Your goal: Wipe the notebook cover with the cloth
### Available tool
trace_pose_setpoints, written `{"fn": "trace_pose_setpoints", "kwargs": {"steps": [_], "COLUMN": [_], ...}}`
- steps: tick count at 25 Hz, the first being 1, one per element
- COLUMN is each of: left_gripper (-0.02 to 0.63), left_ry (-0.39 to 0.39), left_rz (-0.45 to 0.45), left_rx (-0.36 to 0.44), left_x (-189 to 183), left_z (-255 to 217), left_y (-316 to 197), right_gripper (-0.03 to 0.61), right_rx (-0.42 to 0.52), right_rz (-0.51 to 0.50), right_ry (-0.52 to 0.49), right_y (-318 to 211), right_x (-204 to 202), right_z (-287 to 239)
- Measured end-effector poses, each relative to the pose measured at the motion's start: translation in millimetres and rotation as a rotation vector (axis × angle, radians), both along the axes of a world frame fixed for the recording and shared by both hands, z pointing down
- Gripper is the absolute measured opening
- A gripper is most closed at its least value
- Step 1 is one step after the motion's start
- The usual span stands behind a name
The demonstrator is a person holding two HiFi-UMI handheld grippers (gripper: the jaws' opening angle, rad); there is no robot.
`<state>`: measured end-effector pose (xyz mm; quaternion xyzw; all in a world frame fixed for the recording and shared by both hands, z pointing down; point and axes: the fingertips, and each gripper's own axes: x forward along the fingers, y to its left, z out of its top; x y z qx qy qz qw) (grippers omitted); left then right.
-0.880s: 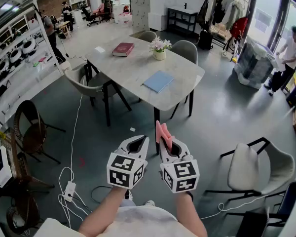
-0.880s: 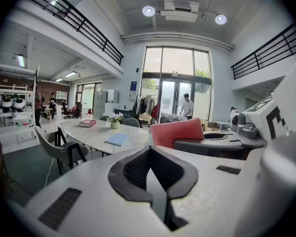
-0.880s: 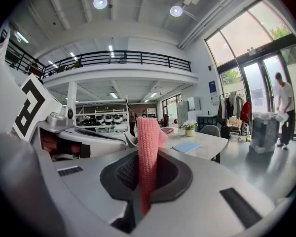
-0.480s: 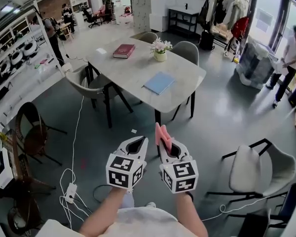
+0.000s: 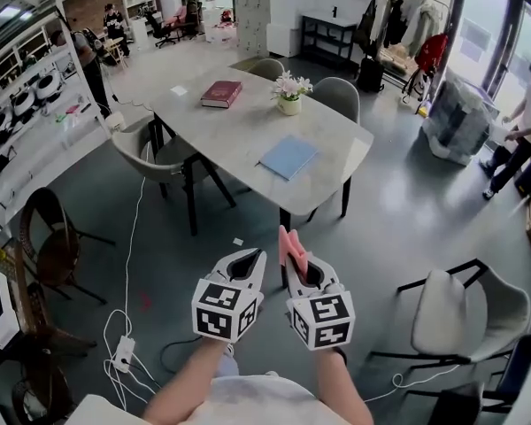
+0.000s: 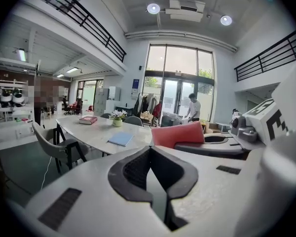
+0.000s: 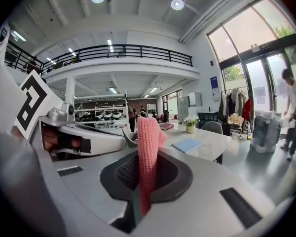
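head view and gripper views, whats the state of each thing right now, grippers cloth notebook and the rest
left gripper: shut, empty
right gripper: shut on cloth
cloth: pink, pinched upright between the jaws
notebook: blue, closed, flat on table, untouched
red book: closed, flat at the table's far end
flower pot: upright on table

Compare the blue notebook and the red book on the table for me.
The blue notebook is thin; the red book is visibly thicker. The blue notebook lies toward the near end of the table, while the red book lies at the far end, left of the flower pot. Both lie closed and flat on the tabletop.
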<state>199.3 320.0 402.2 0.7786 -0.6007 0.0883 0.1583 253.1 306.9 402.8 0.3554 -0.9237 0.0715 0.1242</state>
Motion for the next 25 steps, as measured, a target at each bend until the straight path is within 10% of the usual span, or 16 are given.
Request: {"fn": "trace_pose_setpoints", "kwargs": {"steps": [25], "left_gripper": [0.006], "left_ry": [0.079], "left_rz": [0.224], "left_rx": [-0.02], "left_x": [-131.5], "left_z": [-4.5], "left_y": [-158.3], "right_gripper": [0.015], "right_rx": [-0.02], "right_rz": [0.179], "right_ry": [0.107], "right_y": [-143.0], "right_x": [-143.0], "right_z": [-5.5]}}
